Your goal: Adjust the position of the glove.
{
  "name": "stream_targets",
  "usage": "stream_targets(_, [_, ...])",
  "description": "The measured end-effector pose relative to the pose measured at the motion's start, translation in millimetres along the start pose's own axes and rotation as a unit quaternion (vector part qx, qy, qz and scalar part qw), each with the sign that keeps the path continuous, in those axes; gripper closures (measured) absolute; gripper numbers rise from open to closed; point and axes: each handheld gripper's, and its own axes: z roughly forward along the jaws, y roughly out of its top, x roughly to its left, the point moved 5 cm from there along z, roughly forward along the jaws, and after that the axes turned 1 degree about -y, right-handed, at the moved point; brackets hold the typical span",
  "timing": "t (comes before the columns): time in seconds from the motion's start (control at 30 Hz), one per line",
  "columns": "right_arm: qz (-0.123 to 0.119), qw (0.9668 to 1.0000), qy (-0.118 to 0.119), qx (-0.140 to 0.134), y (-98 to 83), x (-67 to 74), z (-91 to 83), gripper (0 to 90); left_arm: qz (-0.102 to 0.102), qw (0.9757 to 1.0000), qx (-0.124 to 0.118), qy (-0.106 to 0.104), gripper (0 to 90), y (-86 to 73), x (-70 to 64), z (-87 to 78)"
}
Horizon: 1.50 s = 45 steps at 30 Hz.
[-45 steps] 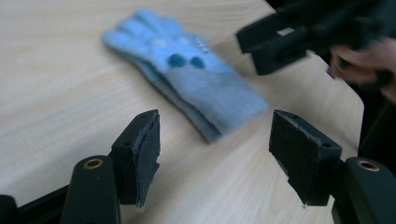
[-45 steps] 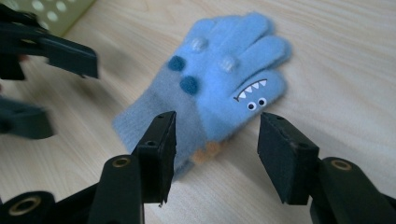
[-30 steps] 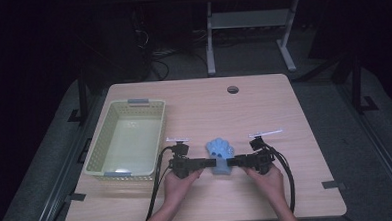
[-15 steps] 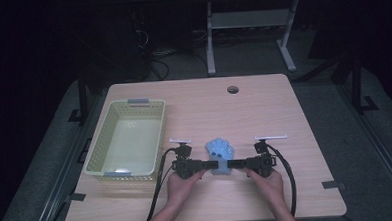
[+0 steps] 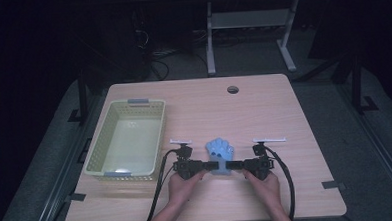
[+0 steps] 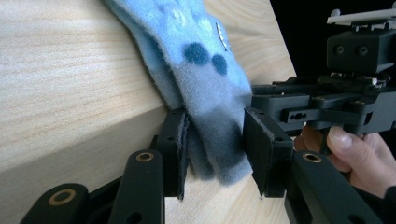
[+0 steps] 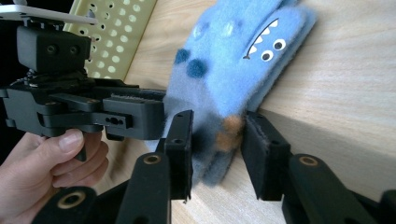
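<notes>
A blue fleece glove (image 5: 220,150) with a monster face lies on the wooden table (image 5: 284,116) near its front edge, fingers pointing away from the person. My left gripper (image 5: 212,166) reaches its cuff from the left and my right gripper (image 5: 231,165) from the right. In the left gripper view the jaws (image 6: 215,144) have just been closing and both pads touch the cuff (image 6: 219,140). The right gripper view shows the same: jaws (image 7: 215,140) just closing, pads against the cuff (image 7: 219,126). Each hand's gripper faces the other across the glove.
A pale yellow perforated basket (image 5: 98,150) stands at the table's left, its wall (image 7: 121,28) behind the left gripper. A cable hole (image 5: 232,89) sits near the far edge. Black cables trail off the front edge beside both forearms.
Both grippers have drawn in slightly toward the glove's cuff and their jaws have narrowed onto it. The glove lies where it did.
</notes>
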Motion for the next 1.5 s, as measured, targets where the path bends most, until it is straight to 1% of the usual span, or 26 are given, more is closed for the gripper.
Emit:
stream_targets(0.27, [0.008,0.9999,0.003,-0.007,-1.3,1.0,3.0,67.3,-0.01,0.9998,-0.006,-0.013,62.4,0.6,0.9,4.4])
stream_targets(0.37, [0.01,0.9999,0.002,-0.008,-1.1,0.9,3.3,67.3,-0.012,0.9998,-0.006,-0.013,63.8,0.9,1.5,4.9])
stream_targets(0.47, [0.011,0.9999,0.002,-0.008,-0.9,0.7,3.4,67.1,-0.009,0.9999,-0.006,-0.011,64.8,0.7,1.4,5.2])
stream_targets(0.57, [0.014,0.9999,0.003,-0.01,-0.8,1.4,3.7,65.4,-0.008,0.9999,-0.006,-0.011,66.0,0.7,1.7,5.2])
stream_targets(0.63, [0.016,0.9998,0.004,-0.01,-0.3,2.0,3.6,62.3,-0.006,0.9999,-0.005,-0.012,66.2,0.6,1.9,5.2])
stream_targets(0.7, [0.011,0.9999,-0.002,-0.004,1.5,3.1,1.9,59.1,-0.005,0.9999,-0.004,-0.014,66.1,0.0,1.3,5.7])
stream_targets(0.73, [0.009,0.9999,-0.007,-0.005,2.3,2.7,1.2,58.8,-0.003,0.9999,-0.004,-0.014,66.2,-0.2,0.9,6.2])
stream_targets(0.83, [0.012,0.9999,-0.006,-0.007,1.8,2.1,1.9,60.8,0.0,0.9999,-0.003,-0.013,66.3,-0.2,0.5,7.0])
stream_targets(1.0, [0.013,0.9998,-0.006,-0.015,0.6,2.8,5.4,65.7,-0.007,0.9998,-0.004,-0.019,67.0,0.4,1.4,7.7])
stream_targets(1.07, [0.02,0.9997,-0.001,-0.015,0.4,2.2,5.6,67.3,-0.012,0.9996,-0.005,-0.025,67.1,0.7,2.6,8.1])
stream_targets(1.1, [0.021,0.9997,-0.001,-0.016,0.2,2.0,5.7,68.1,-0.018,0.9994,-0.007,-0.03,67.1,0.7,3.3,8.5])
stream_targets(1.17, [0.015,0.9997,-0.006,-0.017,0.2,2.2,5.3,70.0,-0.026,0.9988,-0.008,-0.041,67.1,1.1,5.2,8.7])
stream_targets(1.27, [0.012,0.9997,-0.003,-0.021,0.9,4.2,4.4,71.8,-0.024,0.999,-0.011,-0.037,67.6,1.5,4.2,8.5])
stream_targets(1.5, [0.008,0.9997,0.003,-0.024,1.1,5.9,2.8,73.0,-0.026,0.9988,-0.011,-0.041,68.5,2.7,3.5,7.2])
